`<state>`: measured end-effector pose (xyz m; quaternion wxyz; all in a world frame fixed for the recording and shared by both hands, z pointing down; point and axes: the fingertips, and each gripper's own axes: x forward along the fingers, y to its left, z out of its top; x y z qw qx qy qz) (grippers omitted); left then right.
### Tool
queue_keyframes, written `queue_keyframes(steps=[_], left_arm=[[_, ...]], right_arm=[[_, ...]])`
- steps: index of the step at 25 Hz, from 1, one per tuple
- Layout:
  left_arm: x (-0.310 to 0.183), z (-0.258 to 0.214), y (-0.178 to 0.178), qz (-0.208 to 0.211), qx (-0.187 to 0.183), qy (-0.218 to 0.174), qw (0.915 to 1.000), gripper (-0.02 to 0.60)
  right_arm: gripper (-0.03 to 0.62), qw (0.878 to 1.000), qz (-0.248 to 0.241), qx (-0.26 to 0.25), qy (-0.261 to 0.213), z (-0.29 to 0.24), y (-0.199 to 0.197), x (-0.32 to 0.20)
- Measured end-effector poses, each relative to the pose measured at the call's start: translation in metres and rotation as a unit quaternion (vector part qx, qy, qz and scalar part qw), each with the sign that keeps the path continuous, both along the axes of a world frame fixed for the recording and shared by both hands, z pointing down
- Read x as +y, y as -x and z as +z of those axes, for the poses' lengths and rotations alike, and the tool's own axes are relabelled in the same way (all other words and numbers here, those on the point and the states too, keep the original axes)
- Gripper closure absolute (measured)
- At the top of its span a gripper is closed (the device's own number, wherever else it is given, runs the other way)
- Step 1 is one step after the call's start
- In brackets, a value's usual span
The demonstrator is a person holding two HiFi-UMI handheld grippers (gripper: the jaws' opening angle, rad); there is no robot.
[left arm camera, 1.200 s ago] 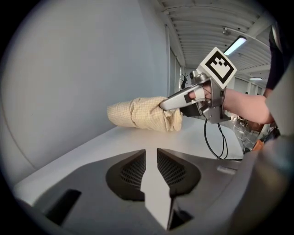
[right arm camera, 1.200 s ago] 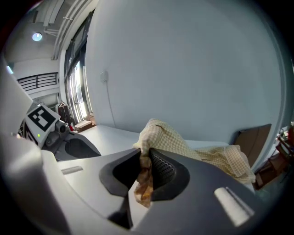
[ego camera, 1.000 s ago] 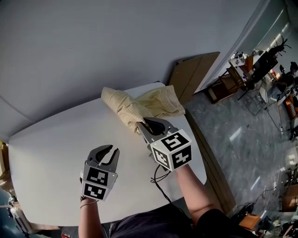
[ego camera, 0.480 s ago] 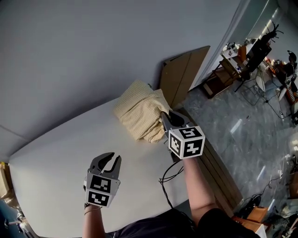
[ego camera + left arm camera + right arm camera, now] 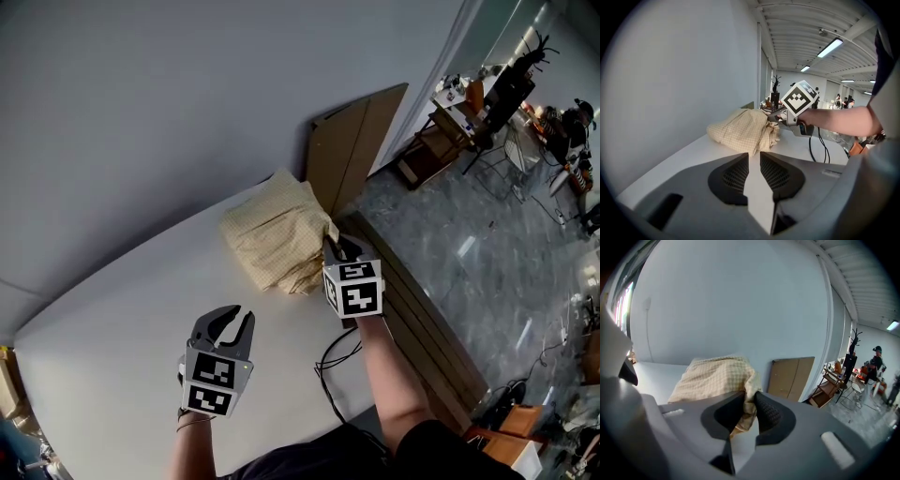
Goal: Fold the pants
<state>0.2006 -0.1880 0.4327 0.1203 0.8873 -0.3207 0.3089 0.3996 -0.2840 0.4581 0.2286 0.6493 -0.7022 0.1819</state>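
Pants (image 5: 274,241), one pair: cream, fine-checked cloth, lying as one loosely folded bundle at the far right part of the tabletop (image 5: 112,319), close to its right edge and near the wall.

Tabletop, one: white, rounded corners, bearing the bundle and one black cable (image 5: 333,366) that is looping over its near right edge.

Tongs, two.
- Left tongs (image 5: 228,319): hovering over the near middle of the tabletop, well apart from the bundle and pointing toward it. Its jaws are standing apart with nothing between them; only bare tabletop is showing through the gap.
- Right tongs (image 5: 337,249): reaching to the near right corner of the bundle. Its jaws have just been opening, yet they are standing close together with one hanging fold of the cloth between them, and the cloth is filling the gap and touching both pads. So these tongs are gripping the pants by that corner.

Marker cubes, two: one is riding on the left tongs (image 5: 214,386), one on the right (image 5: 353,287), each showing black and white squares.

Cardboard panel (image 5: 352,150), one: brown, creased down the middle, leaning against the wall just behind the bundle.

Forearms, two: both bare, each hand holding one of the tongs.
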Motion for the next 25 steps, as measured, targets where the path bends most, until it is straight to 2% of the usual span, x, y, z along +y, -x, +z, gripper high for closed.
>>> queue_keyframes(steps=[6, 7, 9, 11, 13, 16, 17, 21, 25], left_arm=[[-0.001, 0.004, 0.001, -0.02, 0.002, 0.005, 0.9998, 0.5], [-0.002, 0.004, 0.002, -0.023, 0.003, 0.005, 0.9997, 0.5], [-0.002, 0.002, 0.005, -0.027, 0.001, 0.001, 0.9996, 0.5], [-0.002, -0.002, 0.009, -0.035, 0.002, -0.007, 0.9994, 0.499], [-0.002, -0.006, 0.012, -0.041, 0.004, -0.012, 0.9991, 0.5], [0.001, -0.008, 0.015, -0.045, 0.006, -0.019, 0.9988, 0.5], [0.002, -0.009, 0.016, -0.048, 0.008, -0.022, 0.9986, 0.5], [0.009, -0.016, 0.026, -0.058, 0.018, -0.026, 0.9978, 0.514], [0.014, -0.033, 0.052, -0.08, 0.031, -0.04, 0.9956, 0.566]], right_arm=[[0.509, 1.0, 0.004, -0.031, 0.005, 0.007, -0.006, 0.0], [0.494, 0.999, 0.01, -0.031, 0.004, 0.006, -0.009, 0.001], [0.422, 0.999, 0.023, -0.038, 0.0, 0.003, -0.015, 0.002], [0.404, 0.998, 0.034, -0.061, -0.005, -0.004, -0.02, 0.008], [0.424, 0.996, 0.046, -0.076, -0.017, -0.012, -0.024, 0.018], [0.57, 0.996, 0.056, -0.06, -0.04, -0.023, -0.026, 0.035], [0.592, 0.996, 0.056, -0.057, -0.045, -0.025, -0.025, 0.04], [0.594, 0.993, 0.052, -0.079, -0.063, -0.04, -0.012, 0.058], [0.594, 0.992, 0.039, -0.08, -0.09, -0.071, 0.014, 0.066]])
